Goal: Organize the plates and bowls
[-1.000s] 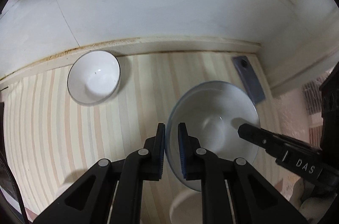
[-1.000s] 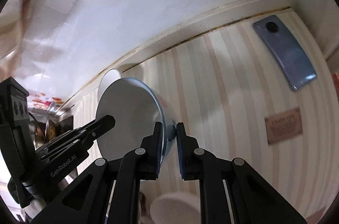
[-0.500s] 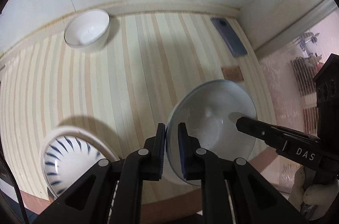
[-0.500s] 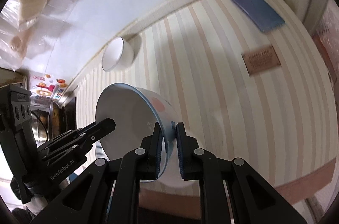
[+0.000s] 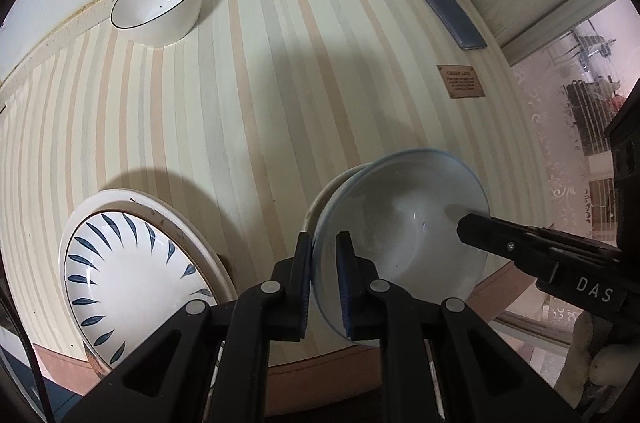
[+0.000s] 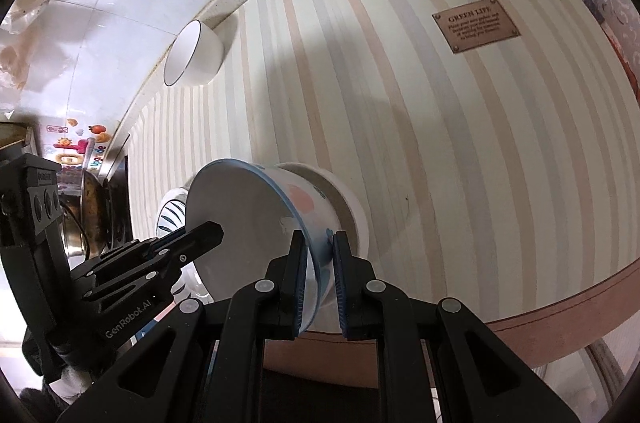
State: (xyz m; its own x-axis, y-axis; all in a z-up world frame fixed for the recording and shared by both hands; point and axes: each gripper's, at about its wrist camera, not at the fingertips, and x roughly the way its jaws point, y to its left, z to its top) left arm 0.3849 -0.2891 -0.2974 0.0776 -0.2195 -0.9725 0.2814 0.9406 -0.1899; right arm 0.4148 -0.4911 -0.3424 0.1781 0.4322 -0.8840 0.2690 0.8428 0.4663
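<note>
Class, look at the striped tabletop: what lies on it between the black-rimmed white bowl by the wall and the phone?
Nothing: between the black-rimmed white bowl and the phone only bare striped tabletop shows, most plainly in the left wrist view.

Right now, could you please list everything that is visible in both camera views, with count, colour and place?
pale blue bowl: 1, white inside, pink and blue marks outside, tilted, held by both grippers over the cream bowl
cream bowl: 1, cream, on the table under the held bowl
black-rimmed bowl: 1, white, at the far edge of the table by the wall
leaf-pattern plate: 1, white with blue leaf marks, near left of the table
phone: 1, blue-grey, far right corner
plaque: 1, brown, on the table near the phone
striped table: 1, cream and tan stripes
left gripper: 1, black, shut on the bowl's rim
right gripper: 1, black, shut on the opposite rim
</note>
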